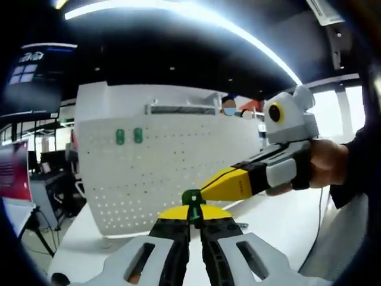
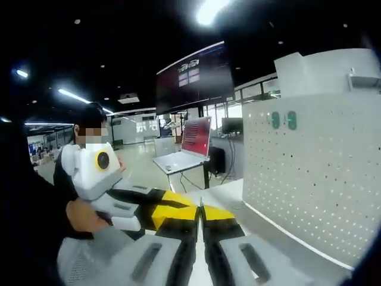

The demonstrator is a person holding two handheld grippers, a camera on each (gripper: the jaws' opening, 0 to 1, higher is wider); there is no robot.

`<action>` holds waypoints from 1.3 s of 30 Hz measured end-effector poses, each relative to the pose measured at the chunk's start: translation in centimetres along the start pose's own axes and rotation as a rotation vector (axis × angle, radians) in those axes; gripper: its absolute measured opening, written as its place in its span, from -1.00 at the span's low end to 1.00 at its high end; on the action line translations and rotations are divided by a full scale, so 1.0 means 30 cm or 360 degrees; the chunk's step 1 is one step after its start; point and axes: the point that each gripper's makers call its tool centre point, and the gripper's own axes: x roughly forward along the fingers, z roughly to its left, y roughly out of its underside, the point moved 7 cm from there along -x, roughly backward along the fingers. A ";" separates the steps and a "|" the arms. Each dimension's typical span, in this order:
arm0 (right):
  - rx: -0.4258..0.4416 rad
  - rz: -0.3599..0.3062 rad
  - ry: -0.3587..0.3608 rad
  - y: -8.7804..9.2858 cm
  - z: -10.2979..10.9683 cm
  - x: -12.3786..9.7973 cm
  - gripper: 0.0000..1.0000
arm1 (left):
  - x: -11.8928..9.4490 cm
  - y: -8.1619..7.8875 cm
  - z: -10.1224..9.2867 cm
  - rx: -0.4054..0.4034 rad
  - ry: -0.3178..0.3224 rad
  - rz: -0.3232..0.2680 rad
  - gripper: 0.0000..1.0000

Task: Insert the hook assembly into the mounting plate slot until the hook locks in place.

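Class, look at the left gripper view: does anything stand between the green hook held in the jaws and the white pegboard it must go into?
Nothing visible does. The green hook sits in the left gripper, with the right gripper touching it from the side. Open space lies ahead to the pegboard.

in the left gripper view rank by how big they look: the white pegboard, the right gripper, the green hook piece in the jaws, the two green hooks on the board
1. white pegboard
2. right gripper, though it is nearer the camera
3. green hook piece and each of the two green hooks on the board: they look alike, and distance differs, so unranked
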 end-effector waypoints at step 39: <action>-0.0439 0.0015 0.0479 0.066 -0.048 -0.121 -0.28 | 0.003 0.026 0.022 -0.0048 -0.0068 0.0070 -0.94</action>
